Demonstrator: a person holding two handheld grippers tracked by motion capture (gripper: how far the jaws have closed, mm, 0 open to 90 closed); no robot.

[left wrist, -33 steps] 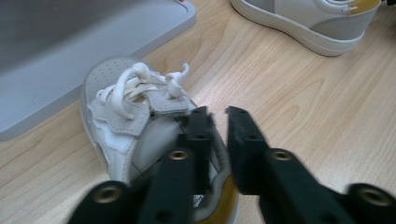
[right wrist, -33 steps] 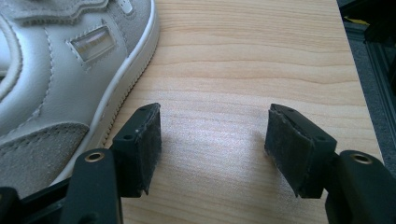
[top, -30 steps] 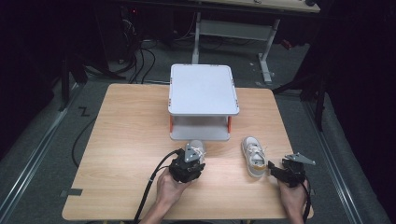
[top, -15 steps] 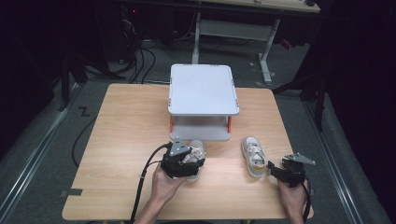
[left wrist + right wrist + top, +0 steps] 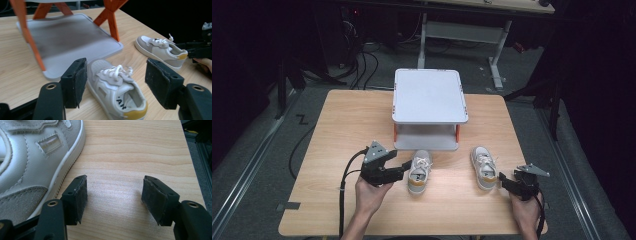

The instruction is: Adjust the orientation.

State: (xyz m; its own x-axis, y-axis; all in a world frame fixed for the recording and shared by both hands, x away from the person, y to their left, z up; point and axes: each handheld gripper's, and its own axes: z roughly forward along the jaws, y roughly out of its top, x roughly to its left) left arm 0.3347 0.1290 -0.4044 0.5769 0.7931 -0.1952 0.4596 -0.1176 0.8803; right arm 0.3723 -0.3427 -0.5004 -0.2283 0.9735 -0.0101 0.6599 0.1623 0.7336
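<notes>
Two shoes on the table and both grippers sit at the near edge. The left gripper (image 5: 404, 172) is released; its jaws have just been opening, and the left shoe (image 5: 419, 172) stands on the wood between the pads with a gap on either side, as the left gripper view shows (image 5: 117, 93). That shoe's yellow heel faces the near edge, toe pointing far toward the rack. Over on the right, the right gripper (image 5: 502, 181) is spread open too, jaws on bare wood, just beside the near end of the right shoe (image 5: 484, 167), not touching it. Plenty of clear table (image 5: 342, 130) out left, and an open strip along the near edge between the two hands. Between the shoes, a free lane of wood. Farther back, the white two-tier rack (image 5: 429, 95) on orange legs stands mid-table, its lower shelf just beyond the left shoe's toe; the far table edge lies right behind it.
</notes>
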